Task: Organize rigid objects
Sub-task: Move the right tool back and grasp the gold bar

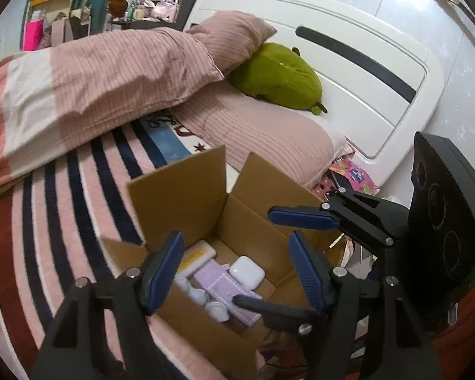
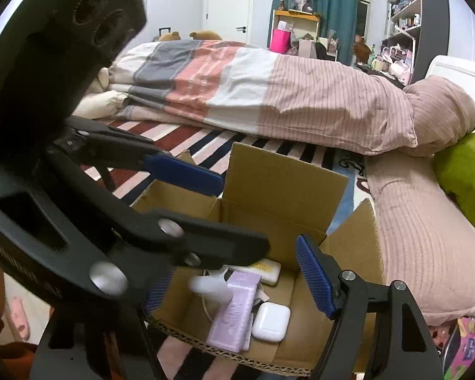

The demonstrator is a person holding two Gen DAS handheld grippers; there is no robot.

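Note:
An open cardboard box (image 1: 180,196) (image 2: 285,183) stands on the striped bedspread. Inside lie a white earbud case (image 1: 247,272) (image 2: 270,321), a lilac flat box (image 1: 220,285) (image 2: 234,313), a white bar with a yellow label (image 1: 196,258) (image 2: 266,270) and small white round pots (image 1: 217,310). A blurred white oblong thing (image 2: 210,286) shows just above these; whether it rests on them I cannot tell. My left gripper (image 1: 237,269) (image 2: 242,215) hovers open over the box, holding nothing. My right gripper (image 2: 237,285) (image 1: 253,256) is open beside it, also over the box.
A folded striped duvet (image 1: 110,72) lies behind the box. Pink pillows (image 1: 269,133) and a green plush (image 1: 278,76) rest against the white headboard (image 1: 364,72). Patterned bags (image 1: 351,177) sit between bed and headboard. Shelves and a door stand across the room.

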